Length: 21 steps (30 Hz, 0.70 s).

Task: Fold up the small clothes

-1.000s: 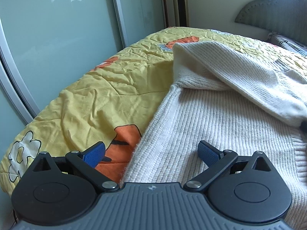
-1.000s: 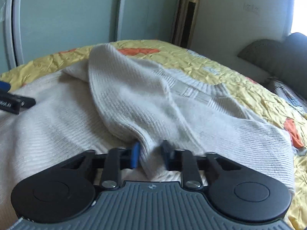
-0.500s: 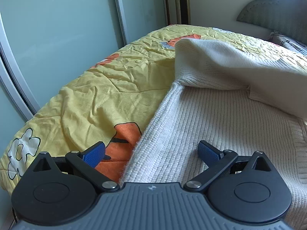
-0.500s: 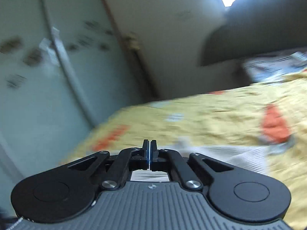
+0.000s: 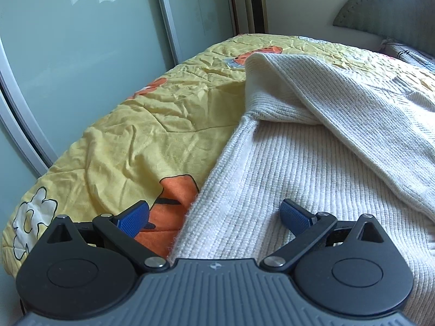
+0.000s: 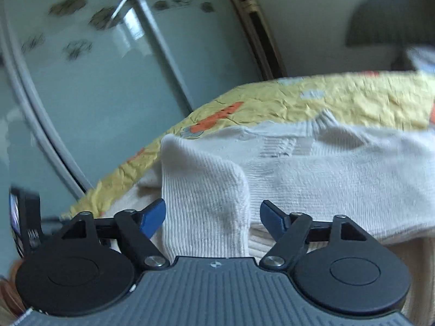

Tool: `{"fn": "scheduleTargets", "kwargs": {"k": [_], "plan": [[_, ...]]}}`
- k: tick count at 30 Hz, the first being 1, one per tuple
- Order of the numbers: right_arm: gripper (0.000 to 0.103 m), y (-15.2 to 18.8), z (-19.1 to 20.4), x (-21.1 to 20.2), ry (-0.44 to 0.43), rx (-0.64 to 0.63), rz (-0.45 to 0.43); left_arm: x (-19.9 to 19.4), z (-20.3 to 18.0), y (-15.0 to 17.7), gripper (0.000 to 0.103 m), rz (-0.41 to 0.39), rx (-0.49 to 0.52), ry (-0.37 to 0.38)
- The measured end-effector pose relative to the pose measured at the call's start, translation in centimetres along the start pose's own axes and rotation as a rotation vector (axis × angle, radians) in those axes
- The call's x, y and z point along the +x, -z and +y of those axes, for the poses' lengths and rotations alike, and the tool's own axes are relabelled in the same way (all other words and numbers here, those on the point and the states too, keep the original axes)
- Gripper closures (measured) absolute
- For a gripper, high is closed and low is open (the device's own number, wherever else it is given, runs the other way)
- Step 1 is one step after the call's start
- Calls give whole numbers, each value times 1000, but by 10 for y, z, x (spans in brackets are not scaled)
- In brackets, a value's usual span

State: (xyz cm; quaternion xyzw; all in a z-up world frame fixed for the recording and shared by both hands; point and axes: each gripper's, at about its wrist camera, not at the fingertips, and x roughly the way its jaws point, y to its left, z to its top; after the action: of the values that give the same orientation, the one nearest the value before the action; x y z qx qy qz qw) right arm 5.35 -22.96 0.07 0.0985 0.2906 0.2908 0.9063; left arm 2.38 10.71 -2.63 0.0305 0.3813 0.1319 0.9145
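While I watched through both wrist cameras, a cream ribbed-knit sweater (image 5: 312, 168) lay spread on a bed covered by a crumpled yellow quilt with orange cartoon prints (image 5: 141, 125). One long sleeve of the sweater (image 6: 204, 190) was folded across the body of the garment, its cuff end lying toward me.

My right gripper (image 6: 212, 217) had just been opening its blue-padded fingers. They stood wide, with the sleeve's cuff lying between them but neither pad pressing on it, so I judged the sleeve had just been let go in its folded place. That view was slightly blurred.

My left gripper (image 5: 214, 217) hovered low over the sweater's near left edge. Its fingers were also wide and held nothing; one blue pad (image 5: 133, 218) sat over the quilt and the other over the knit.

I judged the sleeve-folding step to be finishing, with the body of the sweater still unfolded. The next move, as I read it, called for lifting the right gripper clear without dragging the loose cuff, then taking an edge of the garment to fold it over. The soft knit would likely slide or bunch if gripped too shallowly.
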Motion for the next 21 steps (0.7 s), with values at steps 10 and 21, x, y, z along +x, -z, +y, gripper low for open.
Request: {"fn": "scheduleTargets", "kwargs": {"k": [10,21], "plan": [[46,44,74,45,175,-488,211,-10,3,0,0,-33,-4,56],[89,-14,-8,3,22,79,-72,-9,-9,-7,0,-13,-4,145]]}}
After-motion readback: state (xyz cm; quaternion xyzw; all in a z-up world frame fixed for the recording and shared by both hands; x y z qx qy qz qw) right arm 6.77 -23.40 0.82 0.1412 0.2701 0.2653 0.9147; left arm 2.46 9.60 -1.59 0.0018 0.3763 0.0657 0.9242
